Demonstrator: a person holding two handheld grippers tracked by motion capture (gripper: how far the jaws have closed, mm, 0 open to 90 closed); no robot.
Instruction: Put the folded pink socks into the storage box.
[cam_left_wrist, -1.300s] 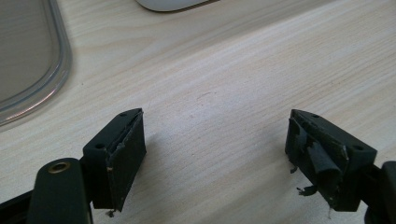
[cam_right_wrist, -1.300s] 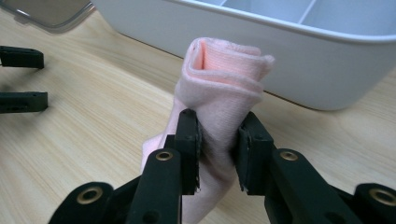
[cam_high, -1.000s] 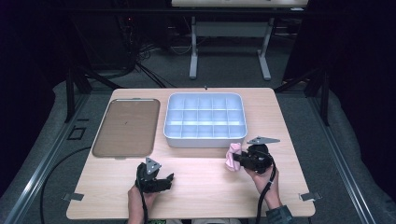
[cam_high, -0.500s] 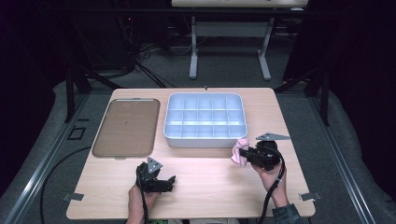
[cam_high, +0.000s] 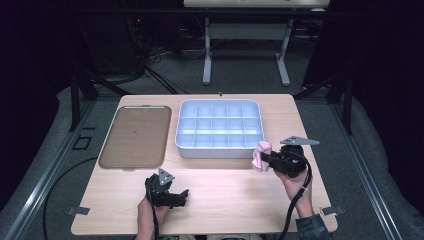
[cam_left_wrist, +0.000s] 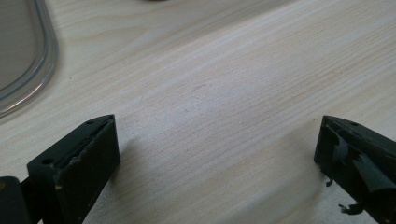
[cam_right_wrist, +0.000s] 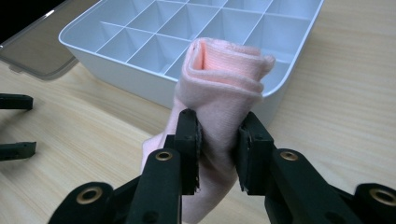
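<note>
A folded pink cloth (cam_high: 260, 156) hangs just above the table by the near right corner of the white compartment tray (cam_high: 220, 150). My right gripper (cam_high: 265, 157) is shut on it. In the right gripper view the jaws of the right gripper (cam_right_wrist: 217, 135) pinch the cloth (cam_right_wrist: 224, 70) at its middle, and the rolled top sticks up in front of the tray (cam_right_wrist: 116, 60). My left gripper (cam_high: 181, 196) lies low at the table's near edge. Its jaws have just been opening. In its own view the left gripper (cam_left_wrist: 215, 135) stands open over bare wood, with nothing between the jaws.
A flat brownish lid with a clear rim (cam_high: 135, 136) lies left of the tray; its corner shows in the left gripper view (cam_left_wrist: 28, 70). The wooden table (cam_high: 230, 200) has bare room along its near half. The left gripper's jaws (cam_right_wrist: 30, 125) appear at the right gripper view's left edge.
My right gripper has lifted the pink cloth and carried it right and slightly away, toward the tray's near right corner. The left hand has stayed in place.
</note>
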